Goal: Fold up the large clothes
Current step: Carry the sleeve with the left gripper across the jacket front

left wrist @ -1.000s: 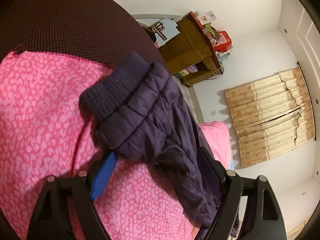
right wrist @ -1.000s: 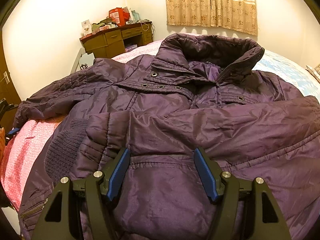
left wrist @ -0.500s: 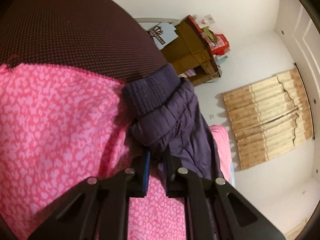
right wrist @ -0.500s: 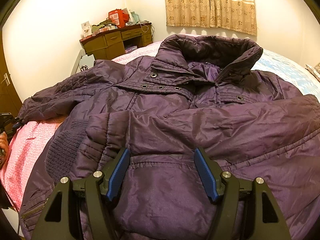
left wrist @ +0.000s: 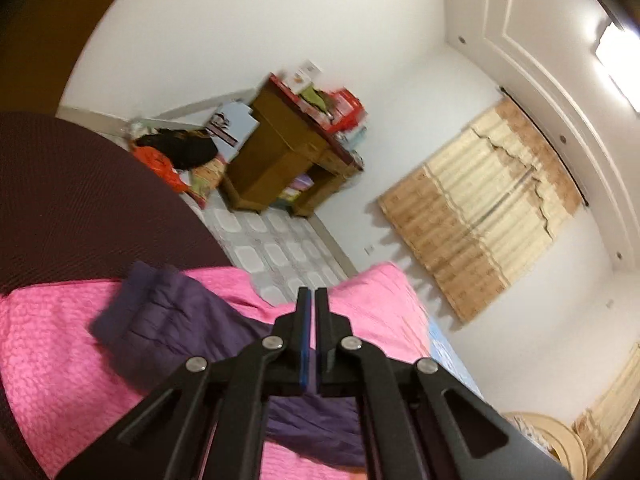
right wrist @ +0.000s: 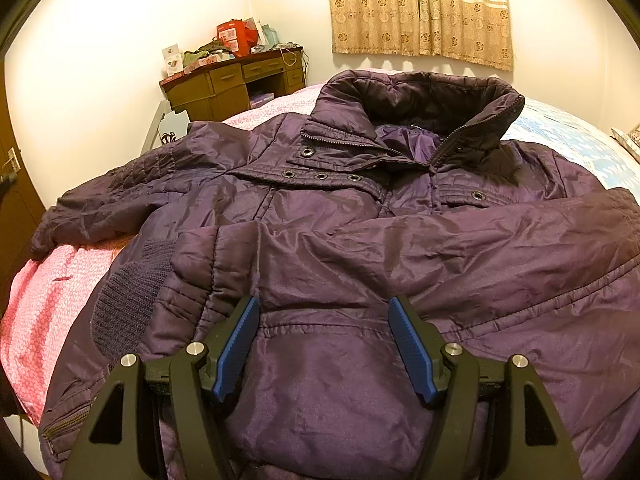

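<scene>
The purple jacket (right wrist: 320, 240) lies front-up on the pink bedspread (right wrist: 44, 300), collar toward 12 o'clock, long axis 6 to 12. The right gripper (right wrist: 322, 348) hovers over its hem, jaws apart. The left gripper (left wrist: 311, 344), jaws together and empty, has the sleeve cuff (left wrist: 132, 304) at 9 o'clock. No legible writing.

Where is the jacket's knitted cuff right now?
In the left wrist view, the knitted cuff lies at left on the pink bedspread, beside the dark dotted fabric.
</scene>
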`<state>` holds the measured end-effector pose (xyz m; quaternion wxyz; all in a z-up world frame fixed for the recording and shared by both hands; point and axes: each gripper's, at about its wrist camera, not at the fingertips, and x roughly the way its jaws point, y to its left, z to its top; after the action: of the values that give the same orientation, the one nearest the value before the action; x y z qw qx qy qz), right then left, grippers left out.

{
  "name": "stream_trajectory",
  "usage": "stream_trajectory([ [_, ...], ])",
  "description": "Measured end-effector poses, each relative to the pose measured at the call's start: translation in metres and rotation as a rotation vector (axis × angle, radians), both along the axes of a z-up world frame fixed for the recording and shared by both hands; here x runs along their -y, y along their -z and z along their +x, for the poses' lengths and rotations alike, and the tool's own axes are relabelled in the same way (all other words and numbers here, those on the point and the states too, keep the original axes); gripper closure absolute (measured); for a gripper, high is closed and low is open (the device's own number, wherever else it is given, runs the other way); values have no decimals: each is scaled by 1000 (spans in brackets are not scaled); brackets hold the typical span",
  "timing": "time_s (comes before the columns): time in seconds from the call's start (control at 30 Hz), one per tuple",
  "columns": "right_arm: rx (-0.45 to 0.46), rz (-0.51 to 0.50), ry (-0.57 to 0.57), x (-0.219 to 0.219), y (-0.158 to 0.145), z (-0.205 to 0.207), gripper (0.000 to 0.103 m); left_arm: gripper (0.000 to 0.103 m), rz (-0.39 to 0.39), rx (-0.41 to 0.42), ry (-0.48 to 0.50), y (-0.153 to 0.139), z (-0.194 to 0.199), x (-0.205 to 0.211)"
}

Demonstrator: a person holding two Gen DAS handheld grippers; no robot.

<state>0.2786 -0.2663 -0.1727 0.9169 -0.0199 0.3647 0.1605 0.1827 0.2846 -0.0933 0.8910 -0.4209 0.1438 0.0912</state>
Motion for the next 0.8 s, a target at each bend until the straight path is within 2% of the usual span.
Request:
stream_trajectory([
  [0.07,1,11,2,0,-1,0,35,103,-14,-32,-10,2,-1,-2],
  [0.1,3,17,4,1,-2,-1,35,95,-25,-50,-21,7,-3,-4],
  [0.13,4,23,5,1,-2,-1,35,73,-62,-78,-34,16,-7,-8],
  [0.17,6,28,6,1,-3,-1,34,57,-98,-87,-39,24,-11,-9],
  [0.2,6,31,6,1,-3,-1,34,21,-163,-103,-57,38,-17,-12],
  [0.23,7,32,6,0,-3,-1,34,0,-211,-123,-85,49,-21,-13],
  [0.27,7,32,7,0,-3,-1,34,0,-280,-121,-114,64,-28,-16],
  [0.4,7,34,7,0,-3,-1,34,0,-414,-154,-76,99,-17,-17],
  [0.47,7,33,7,1,-2,-1,34,0,-408,-191,-63,106,-4,-11],
  [0.6,9,35,7,1,-3,-1,34,4,-419,-207,-60,116,16,-10],
  [0.67,11,38,9,0,-3,-1,34,8,-375,-192,-55,113,23,-10],
  [0.7,11,38,9,1,-2,-1,34,17,-358,-196,-60,112,24,-10],
  [0.77,11,37,9,0,-2,-1,34,47,-341,-181,-59,115,28,-13],
  [0.8,11,38,8,0,-3,-1,34,88,-303,-186,-47,113,31,-13],
])
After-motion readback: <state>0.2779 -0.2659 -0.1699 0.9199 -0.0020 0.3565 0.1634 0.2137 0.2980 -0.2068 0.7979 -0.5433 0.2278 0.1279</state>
